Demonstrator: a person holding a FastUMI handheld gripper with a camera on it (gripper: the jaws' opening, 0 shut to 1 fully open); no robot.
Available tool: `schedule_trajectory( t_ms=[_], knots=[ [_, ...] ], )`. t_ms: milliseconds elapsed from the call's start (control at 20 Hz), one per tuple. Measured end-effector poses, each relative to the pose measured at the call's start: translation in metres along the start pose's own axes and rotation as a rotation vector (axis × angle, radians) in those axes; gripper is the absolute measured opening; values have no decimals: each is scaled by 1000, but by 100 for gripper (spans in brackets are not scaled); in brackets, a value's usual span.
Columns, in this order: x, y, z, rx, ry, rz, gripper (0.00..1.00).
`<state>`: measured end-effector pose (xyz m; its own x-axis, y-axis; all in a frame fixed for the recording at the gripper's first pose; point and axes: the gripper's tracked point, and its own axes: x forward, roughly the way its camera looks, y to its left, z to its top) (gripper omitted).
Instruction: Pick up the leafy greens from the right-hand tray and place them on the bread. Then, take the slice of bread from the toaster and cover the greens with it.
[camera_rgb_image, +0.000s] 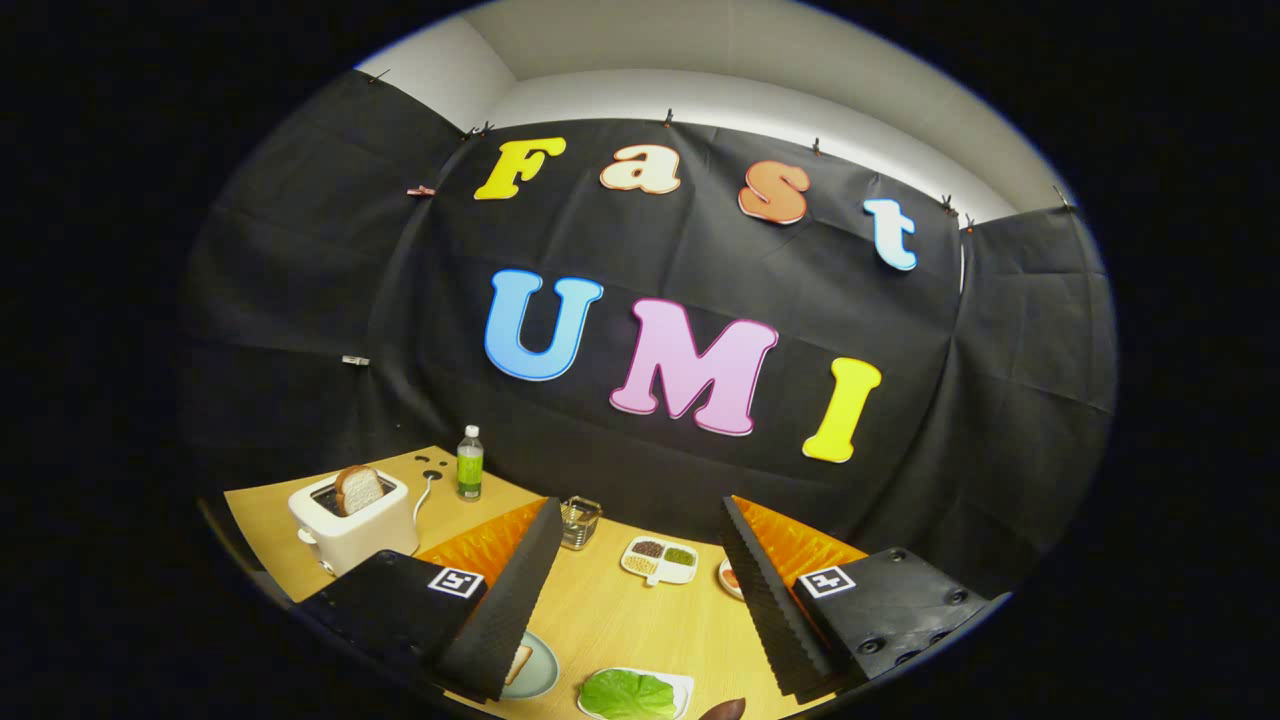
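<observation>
Greens (628, 694) are seen on a white tray (682, 684) on the worktop (610, 610), between the spread, empty fingers of the hand-held gripper (640, 590). Being limp, light and easily torn, they are best pinched at an edge.

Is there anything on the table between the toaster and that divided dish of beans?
Yes. In the gripper view, a small glass container stands on the wooden table between the toaster and the divided dish. The open gripper hangs above.
</observation>
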<state>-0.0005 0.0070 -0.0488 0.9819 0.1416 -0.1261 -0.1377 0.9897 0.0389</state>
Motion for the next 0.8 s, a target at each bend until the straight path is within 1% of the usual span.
schedule_trajectory(
  t_ms=[200, 500, 800],
  knots=[
    [-1, -12, -55, 3, 151, 80, 98],
    [-9, -38, -156, -35, 386, 122, 98],
    [-20, -28, -263, -19, 620, 216, 98]
  ],
)
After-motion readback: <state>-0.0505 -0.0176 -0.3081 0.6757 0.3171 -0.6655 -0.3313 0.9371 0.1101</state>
